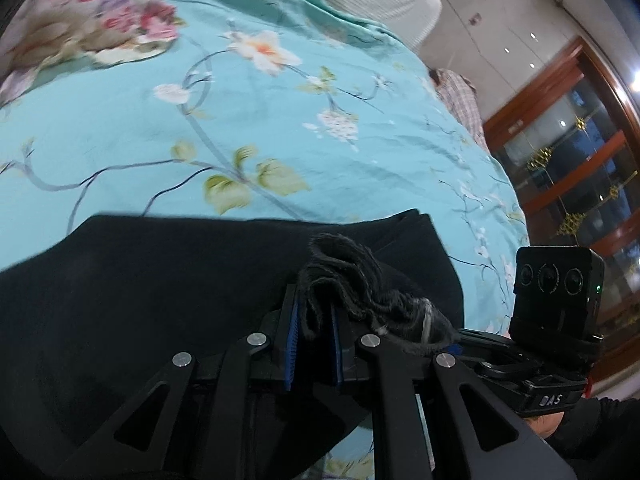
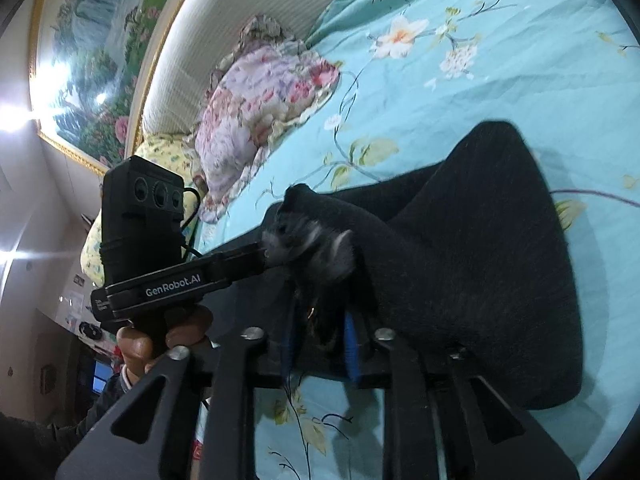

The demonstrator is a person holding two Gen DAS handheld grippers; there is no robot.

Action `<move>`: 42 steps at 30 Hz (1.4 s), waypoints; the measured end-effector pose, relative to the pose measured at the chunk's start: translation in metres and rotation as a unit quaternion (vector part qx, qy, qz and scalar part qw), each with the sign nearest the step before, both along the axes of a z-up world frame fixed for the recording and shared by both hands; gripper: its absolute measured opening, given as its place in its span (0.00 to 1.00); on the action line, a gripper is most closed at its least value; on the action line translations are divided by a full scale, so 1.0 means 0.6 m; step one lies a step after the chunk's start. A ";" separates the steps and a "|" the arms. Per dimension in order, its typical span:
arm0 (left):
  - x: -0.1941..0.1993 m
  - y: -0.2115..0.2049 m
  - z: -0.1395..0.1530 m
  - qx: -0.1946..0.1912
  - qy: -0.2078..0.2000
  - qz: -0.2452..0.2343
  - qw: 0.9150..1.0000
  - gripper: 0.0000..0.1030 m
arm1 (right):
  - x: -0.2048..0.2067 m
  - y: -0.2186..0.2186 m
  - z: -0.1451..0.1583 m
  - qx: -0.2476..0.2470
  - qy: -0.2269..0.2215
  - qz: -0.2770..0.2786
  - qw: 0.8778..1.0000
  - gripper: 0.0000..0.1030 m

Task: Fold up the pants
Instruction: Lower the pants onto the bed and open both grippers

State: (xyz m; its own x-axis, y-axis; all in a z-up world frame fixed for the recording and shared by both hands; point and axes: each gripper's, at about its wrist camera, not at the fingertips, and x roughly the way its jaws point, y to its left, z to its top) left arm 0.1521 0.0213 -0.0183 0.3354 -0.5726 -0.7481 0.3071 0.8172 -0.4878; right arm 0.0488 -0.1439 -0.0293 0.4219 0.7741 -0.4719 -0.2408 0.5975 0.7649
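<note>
Black pants (image 1: 160, 280) lie across a turquoise flowered bedspread (image 1: 280, 120). My left gripper (image 1: 314, 300) is shut on a bunched, frayed edge of the pants, which sticks up between its blue pads. In the right wrist view the pants (image 2: 480, 260) spread away to the right in a raised fold. My right gripper (image 2: 320, 320) has its blue pads apart, and a loose bunch of the same edge hangs between them without being pinched. The two grippers are close side by side: the right gripper's body (image 1: 556, 280) shows beside the left, and the left gripper's body (image 2: 144, 200) shows beside the right, held by a hand (image 2: 136, 344).
A flowered pillow (image 2: 260, 92) and a yellow one (image 2: 160, 152) rest against a pale padded headboard (image 2: 240, 0). Above it hangs a framed landscape painting (image 2: 88, 60). A plaid cloth (image 1: 460, 96) lies at the bed's far edge, near a wooden glass-fronted cabinet (image 1: 580, 160).
</note>
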 end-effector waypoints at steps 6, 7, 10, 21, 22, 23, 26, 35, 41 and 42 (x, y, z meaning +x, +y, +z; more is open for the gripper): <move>-0.025 0.042 0.006 0.002 0.000 0.046 0.999 0.15 | -0.009 0.020 0.001 -0.010 -0.004 0.016 1.000 0.43; -0.031 0.052 0.009 0.004 -0.002 0.058 0.998 0.16 | -0.010 0.024 0.002 -0.010 -0.004 0.019 1.000 0.44; -0.044 0.077 0.015 0.001 -0.003 0.086 0.996 0.18 | -0.016 0.033 0.013 -0.006 -0.009 0.030 0.999 0.45; -0.113 0.156 0.038 -0.009 -0.009 0.194 0.981 0.31 | -0.029 0.068 0.064 -0.025 -0.055 0.055 0.997 0.51; -0.122 0.164 0.038 -0.008 -0.008 0.206 0.979 0.31 | -0.028 0.071 0.067 -0.027 -0.057 0.057 0.996 0.52; -0.129 0.167 0.038 -0.007 -0.008 0.214 0.977 0.31 | -0.027 0.075 0.068 -0.029 -0.059 0.058 0.996 0.52; -0.149 0.186 0.039 -0.006 -0.008 0.240 0.971 0.31 | -0.024 0.085 0.071 -0.033 -0.061 0.063 0.996 0.52; -0.213 0.257 0.036 -0.022 0.000 0.332 0.943 0.36 | -0.018 0.124 0.085 -0.053 -0.075 0.088 0.992 0.54; -0.263 0.320 0.031 -0.036 0.004 0.396 0.918 0.36 | -0.013 0.170 0.103 -0.064 -0.100 0.127 0.985 0.58; -0.267 0.326 0.030 -0.035 0.004 0.401 0.916 0.36 | -0.010 0.179 0.105 -0.067 -0.101 0.132 0.984 0.59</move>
State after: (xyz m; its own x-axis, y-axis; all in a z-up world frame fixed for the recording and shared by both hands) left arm -0.0078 0.2171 -0.0003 0.6640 -0.1916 -0.7228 -0.3807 0.7453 -0.5473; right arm 0.0427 -0.0365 0.0338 0.3105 0.8058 -0.5042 -0.5400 0.5861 0.6041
